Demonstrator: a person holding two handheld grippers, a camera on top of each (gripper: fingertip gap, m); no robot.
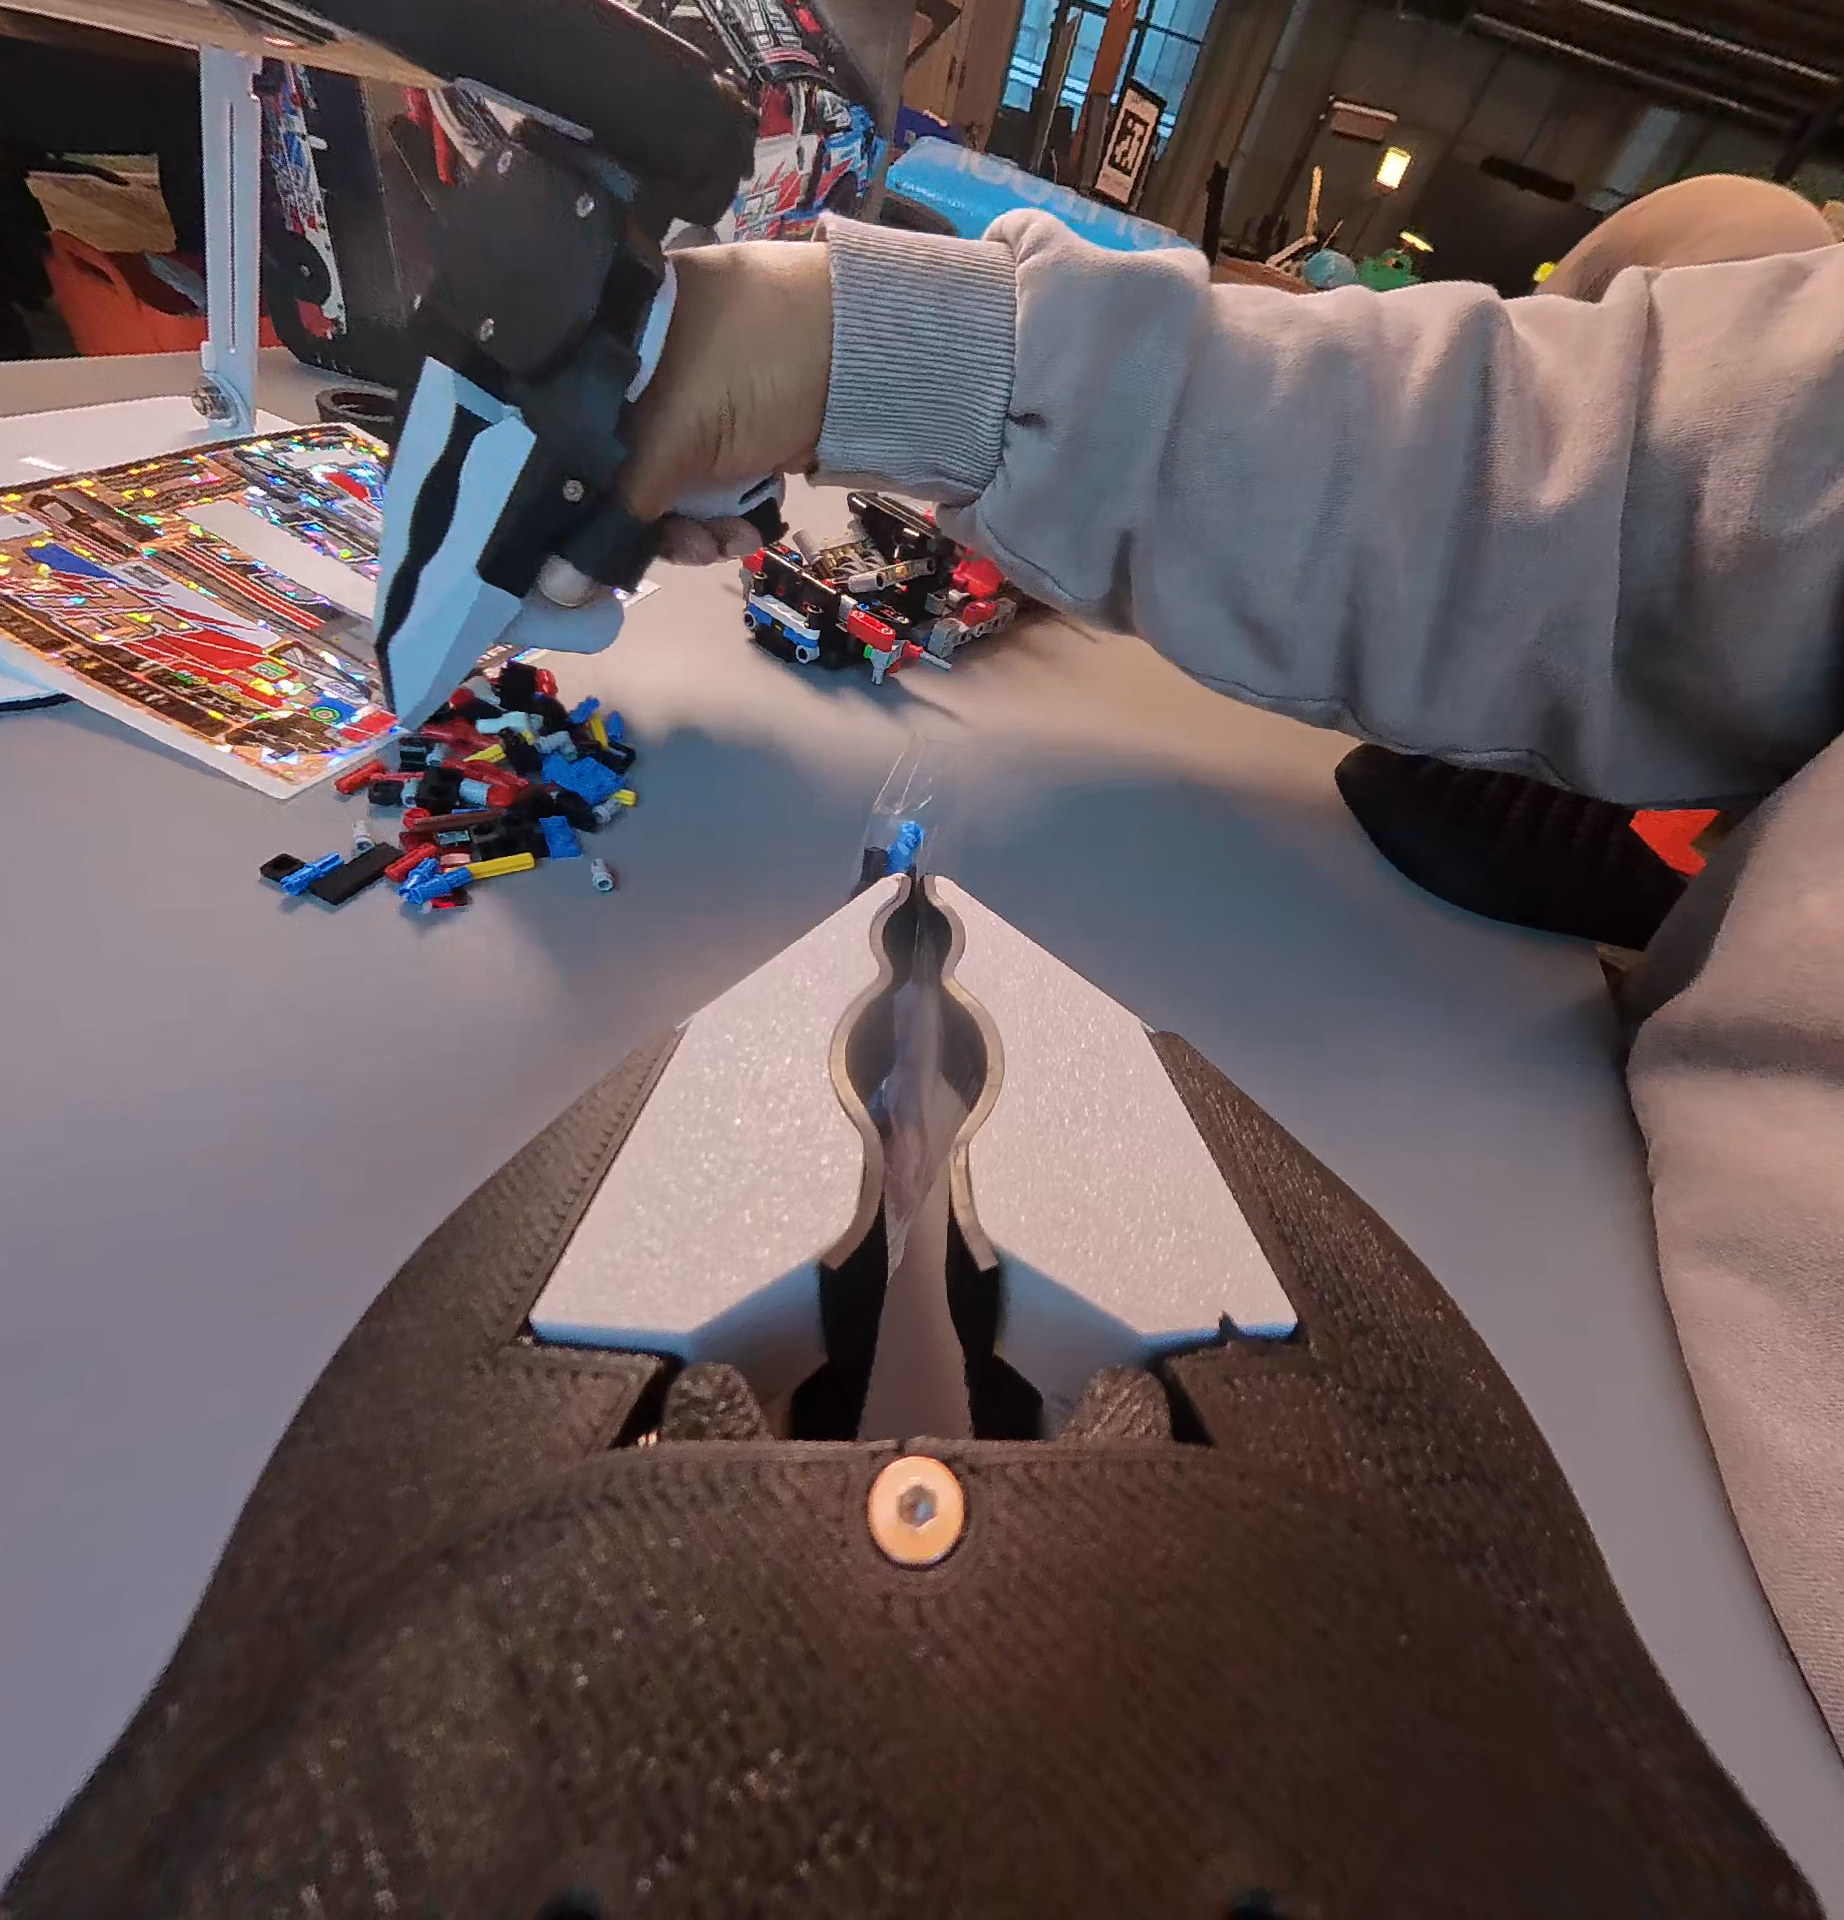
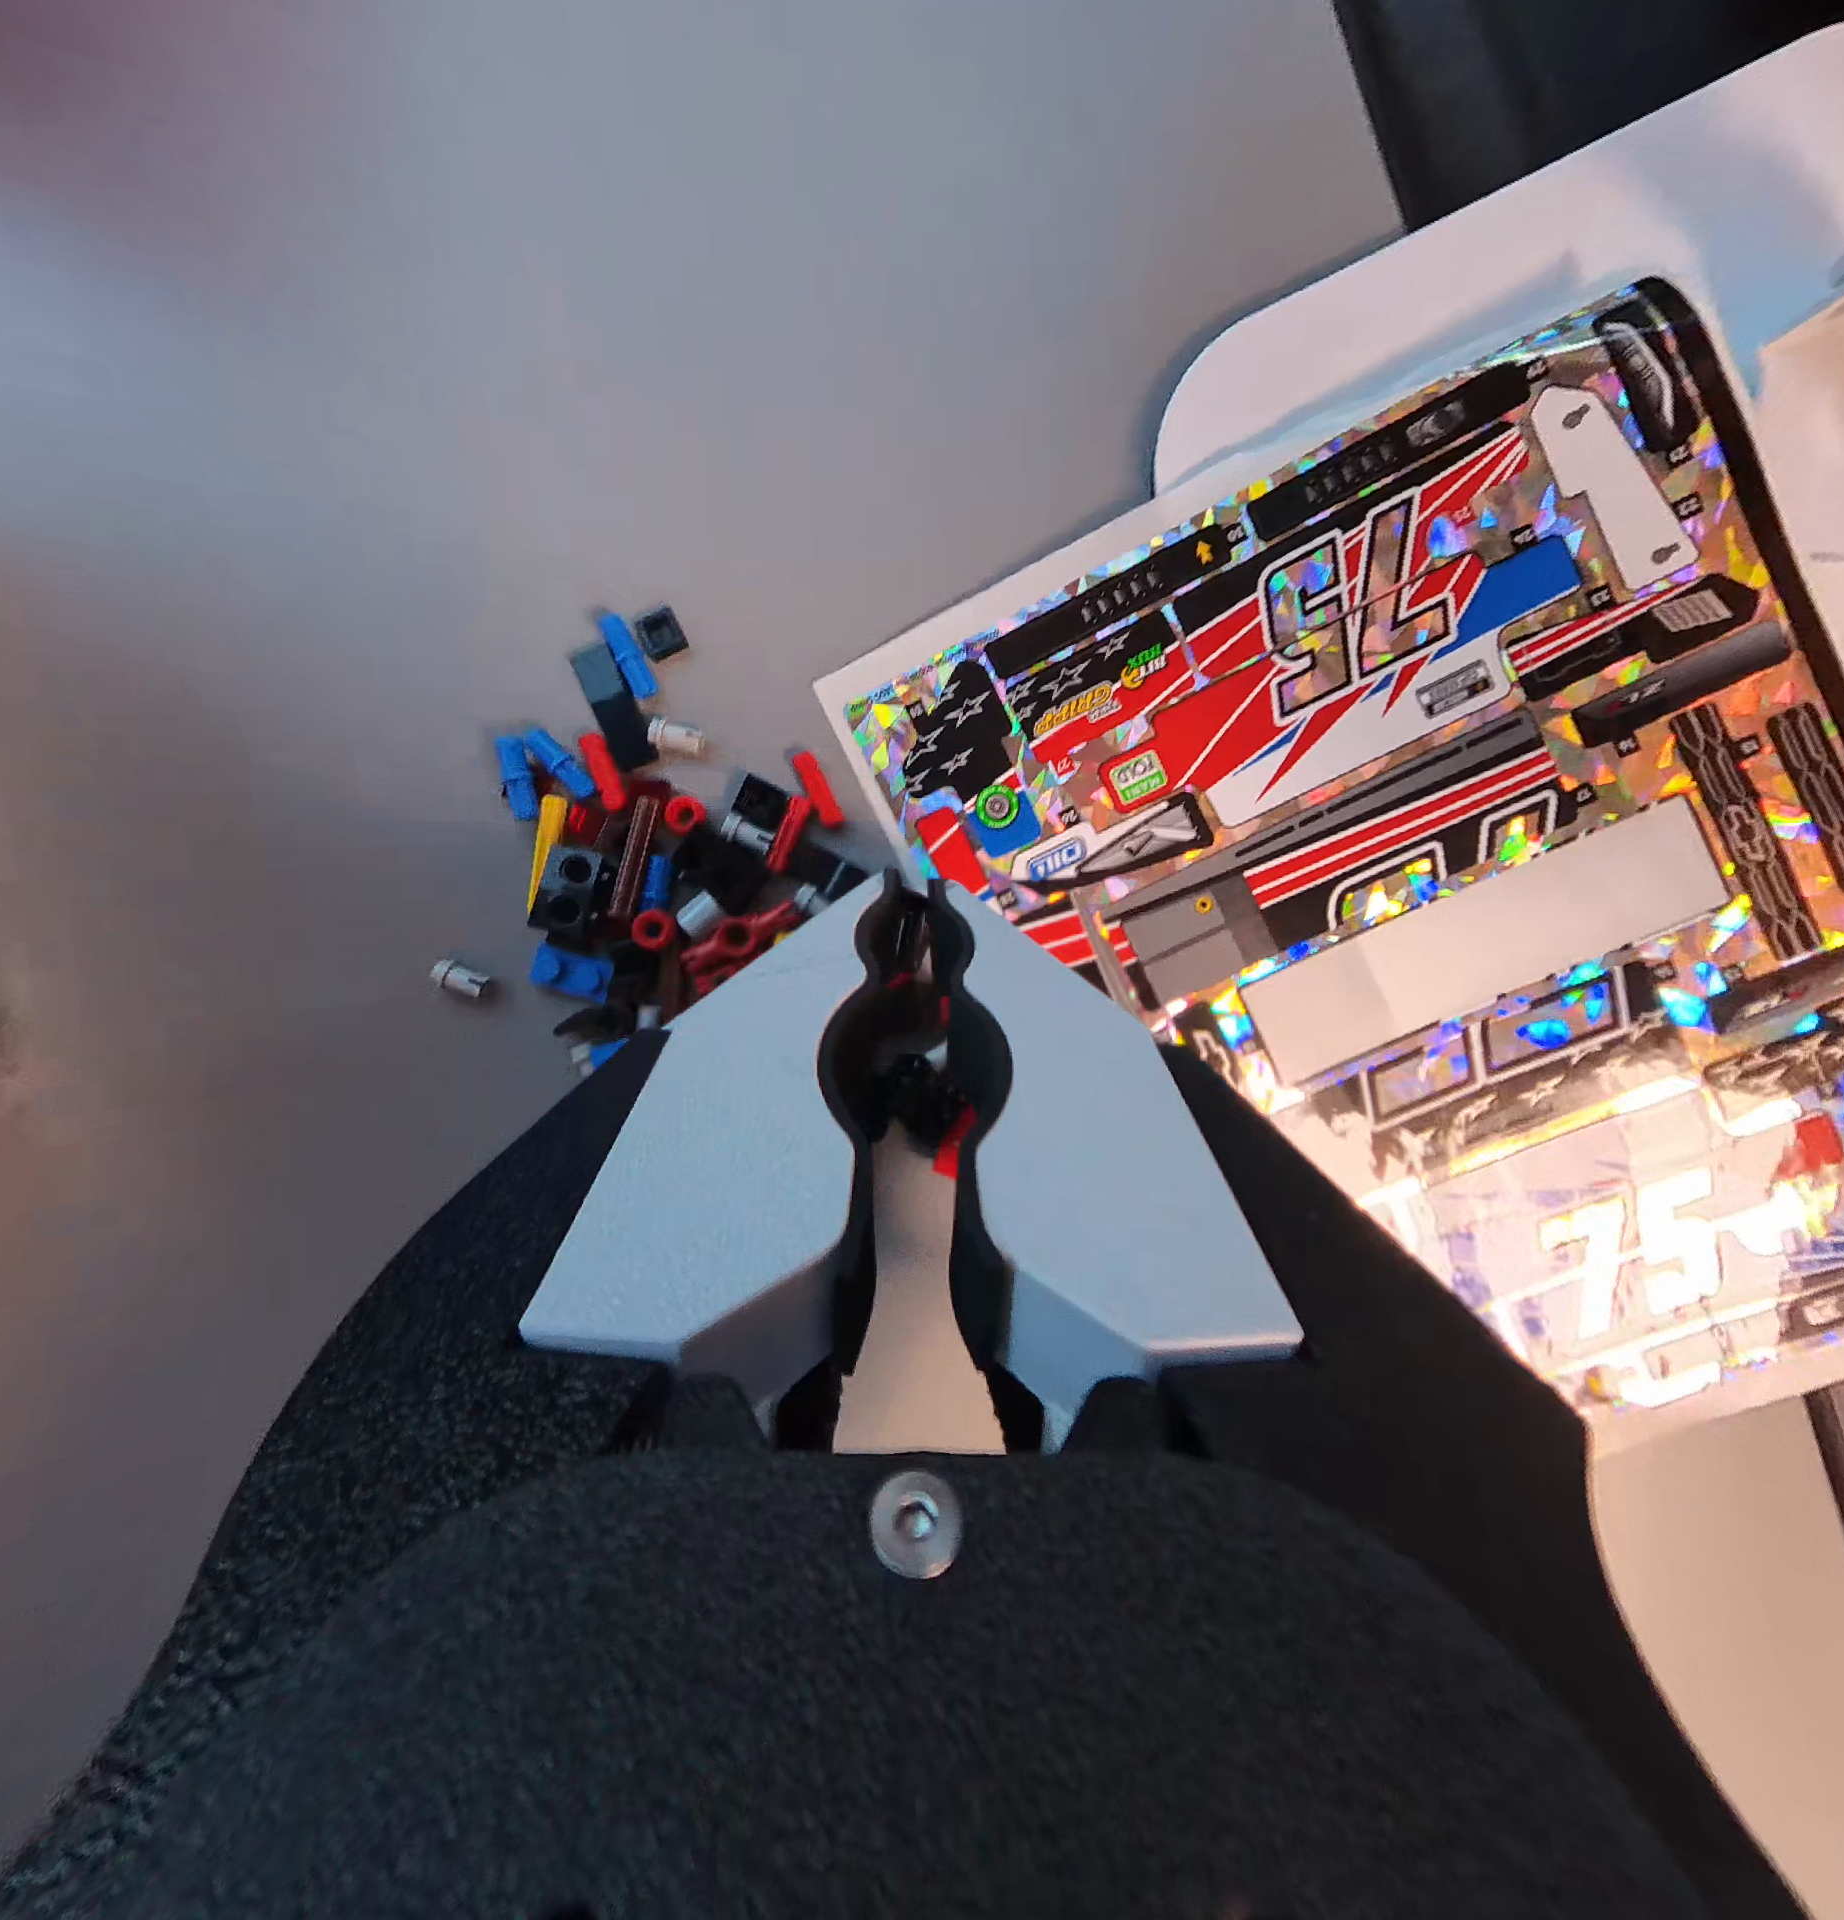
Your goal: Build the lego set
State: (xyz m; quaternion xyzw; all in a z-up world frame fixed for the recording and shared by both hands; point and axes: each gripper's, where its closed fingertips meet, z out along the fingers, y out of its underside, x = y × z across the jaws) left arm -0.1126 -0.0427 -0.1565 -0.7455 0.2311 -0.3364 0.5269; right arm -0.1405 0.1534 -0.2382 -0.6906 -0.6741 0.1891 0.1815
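Note:
My left gripper [image 1: 918, 883] is shut on a clear plastic bag [image 1: 913, 800] that sticks up past its tips, with a small blue piece [image 1: 907, 840] inside. A pile of loose lego pieces [image 1: 502, 790] in blue, red, black and yellow lies on the grey table [image 1: 274, 1039]. My right gripper [image 1: 404, 717] points down with its tips at the pile's left edge. In the right wrist view the right gripper [image 2: 910, 894] is closed on a small black piece [image 2: 905, 925] over the pile [image 2: 637, 831]. A partly built black, red and white model [image 1: 866, 603] stands farther back.
A shiny holographic sticker sheet [image 1: 170, 592] lies left of the pile, also in the right wrist view [image 2: 1365, 779]. A white stand base [image 1: 24, 436] sits behind it. A person's grey sleeve [image 1: 1313, 468] crosses the right side above a black object [image 1: 1500, 842]. Left tips to right tips: about 20 cm.

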